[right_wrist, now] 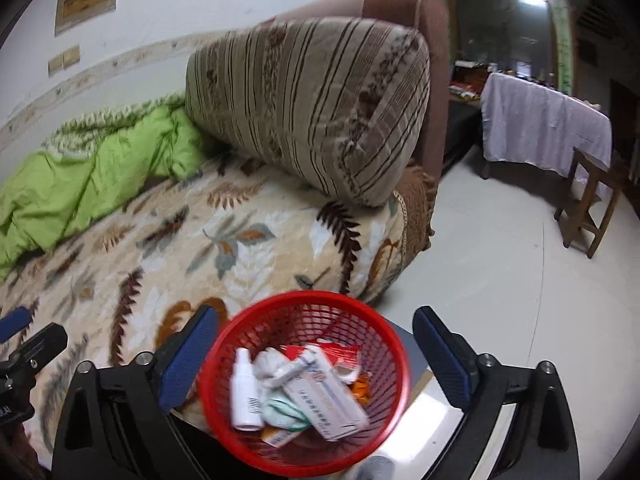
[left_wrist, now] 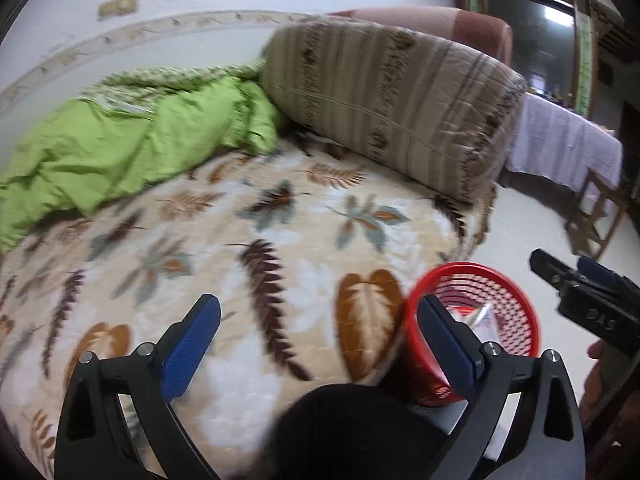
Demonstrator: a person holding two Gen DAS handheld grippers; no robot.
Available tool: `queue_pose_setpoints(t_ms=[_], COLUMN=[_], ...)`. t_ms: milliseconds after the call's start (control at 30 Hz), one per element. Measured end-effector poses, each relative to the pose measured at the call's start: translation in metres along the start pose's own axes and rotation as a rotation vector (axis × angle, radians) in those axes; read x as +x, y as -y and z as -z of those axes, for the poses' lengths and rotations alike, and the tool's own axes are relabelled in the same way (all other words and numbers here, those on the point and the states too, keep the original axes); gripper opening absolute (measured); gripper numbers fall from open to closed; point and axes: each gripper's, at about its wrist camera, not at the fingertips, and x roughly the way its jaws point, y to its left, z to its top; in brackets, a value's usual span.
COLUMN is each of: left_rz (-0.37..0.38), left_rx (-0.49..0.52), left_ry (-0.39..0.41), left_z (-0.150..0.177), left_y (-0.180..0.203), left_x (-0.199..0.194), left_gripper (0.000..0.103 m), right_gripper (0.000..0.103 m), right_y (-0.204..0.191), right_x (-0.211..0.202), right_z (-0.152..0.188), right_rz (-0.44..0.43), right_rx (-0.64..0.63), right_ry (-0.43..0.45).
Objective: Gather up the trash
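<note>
**Entry: both grippers empty, trash gathered in the red basket**

Left gripper [left_wrist: 320,338]: blue-padded fingers [left_wrist: 188,354] spread wide, nothing between them. Below the gap lie only the leaf-patterned bedspread [left_wrist: 256,240] and a dark rounded shape at the bottom edge that cannot be identified. The right-hand finger stands in front of the basket rim; whether it touches cannot be told.

Right gripper [right_wrist: 318,354]: fingers [right_wrist: 444,364] equally wide apart, holding nothing. It looks down over the red basket [right_wrist: 224,344], whose rim shows between the fingers and well below them. The pads press on nothing.

Red basket: mesh-sided, standing off the bed's edge on a low surface, near the bed so that trash travels a short way. Contents: a white spray bottle [right_wrist: 244,394], a white carton [right_wrist: 326,394] with printed text, crumpled wrappers [right_wrist: 280,368] and an orange scrap, too blurred to name.

Bed: no loose trash is visible on the bedspread. A green quilt [left_wrist: 120,148] is bunched against the wall, and a striped cushion [right_wrist: 312,104] leans on the brown headboard [right_wrist: 404,4].

Judgement: collection appears nearly or fully complete; open fingers suit a release over the basket.

Beyond: pale floor, a wooden chair [right_wrist: 588,208], a table under a white cloth [right_wrist: 540,124].
</note>
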Motion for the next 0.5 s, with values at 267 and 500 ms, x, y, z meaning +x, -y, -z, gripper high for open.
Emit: queue_pose_setpoints(t_ms=[267,500], left_rz=[-0.187,-0.168], left_rx=[0.046,0.027], left_ry=[-0.040,-0.033], left_z=[0.019,0.029], left_y=[-0.017,-0.030], left_x=[-0.008,-0.008], left_gripper=[0.103,0.103], right_gripper=[0.100,0.100], right_y=[-0.030,-0.042], right_x=[-0.005,-0.005], right_z=[0.015,0.020], right_rz=[0.007,0.025], right_rx=[-0.023,-0.072], right_ry=[-0.057,-0.063])
